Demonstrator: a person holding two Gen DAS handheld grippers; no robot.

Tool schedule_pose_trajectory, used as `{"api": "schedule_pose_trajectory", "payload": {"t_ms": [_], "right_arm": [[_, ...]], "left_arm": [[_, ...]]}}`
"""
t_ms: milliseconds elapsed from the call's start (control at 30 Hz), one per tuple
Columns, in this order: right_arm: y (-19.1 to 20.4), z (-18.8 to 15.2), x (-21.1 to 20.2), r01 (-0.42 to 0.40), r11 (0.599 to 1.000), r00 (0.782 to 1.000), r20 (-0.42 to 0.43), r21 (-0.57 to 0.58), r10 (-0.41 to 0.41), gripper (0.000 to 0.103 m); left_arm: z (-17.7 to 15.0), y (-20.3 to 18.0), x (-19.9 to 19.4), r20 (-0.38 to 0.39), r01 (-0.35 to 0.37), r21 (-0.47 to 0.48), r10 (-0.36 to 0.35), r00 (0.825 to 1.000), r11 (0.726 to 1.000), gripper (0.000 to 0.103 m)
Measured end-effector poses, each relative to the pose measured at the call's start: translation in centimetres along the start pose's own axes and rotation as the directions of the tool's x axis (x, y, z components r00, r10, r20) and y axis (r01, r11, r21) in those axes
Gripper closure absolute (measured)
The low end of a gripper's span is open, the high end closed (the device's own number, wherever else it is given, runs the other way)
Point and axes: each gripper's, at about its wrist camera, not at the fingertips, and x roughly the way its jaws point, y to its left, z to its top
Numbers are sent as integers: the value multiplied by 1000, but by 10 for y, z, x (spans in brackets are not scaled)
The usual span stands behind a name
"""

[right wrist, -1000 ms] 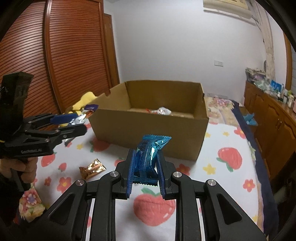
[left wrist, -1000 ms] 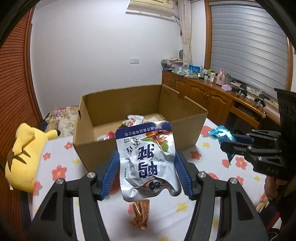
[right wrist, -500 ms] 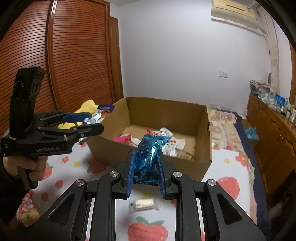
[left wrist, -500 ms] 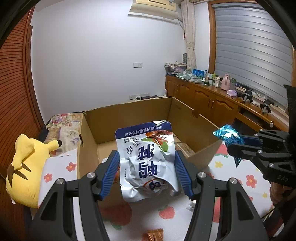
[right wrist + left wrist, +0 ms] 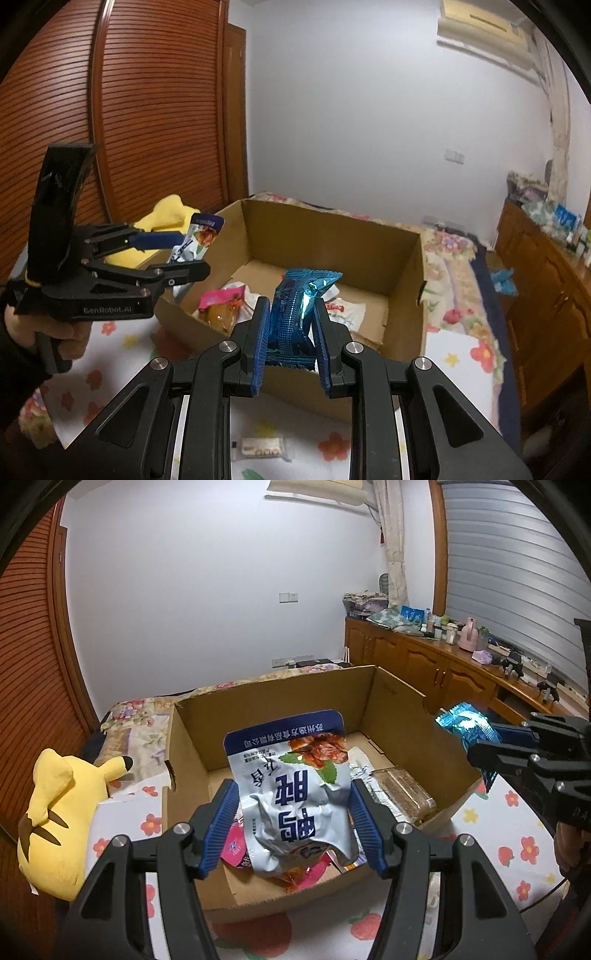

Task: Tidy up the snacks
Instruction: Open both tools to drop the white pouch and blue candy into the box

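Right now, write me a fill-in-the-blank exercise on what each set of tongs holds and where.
1. The left tongs grip a silver-and-blue ____.
2. The right tongs are shut on a shiny ____ packet.
3. Both snacks are held over the open cardboard ____.
4. Left of the box lies a ____ plush toy.

Missing words: pouch; blue; box; yellow

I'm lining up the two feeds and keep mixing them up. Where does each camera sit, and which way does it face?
Left wrist: on the left gripper, facing forward and down into the cardboard box; its jaws hold a silver pouch; right gripper at the right edge.
Right wrist: on the right gripper, facing the box from its other near corner; jaws hold a blue packet; left gripper and hand at left.
Shared: the box, both snacks, the yellow plush toy.
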Motion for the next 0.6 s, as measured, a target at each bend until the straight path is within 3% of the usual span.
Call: {"api": "schedule_pose_trajectory", "payload": {"t_ms": [233,600], "right_arm": [[-5,9,20,-4,1000,1000,-25,5,4,82],[-8,16,68,-23,1000,990,-137,2,23,82]], "left_arm": [[7,0,8,-12,-6,-3,6,1000,1000,42],[12,3,21,-41,-17,-1,17,999,1000,42]]}}
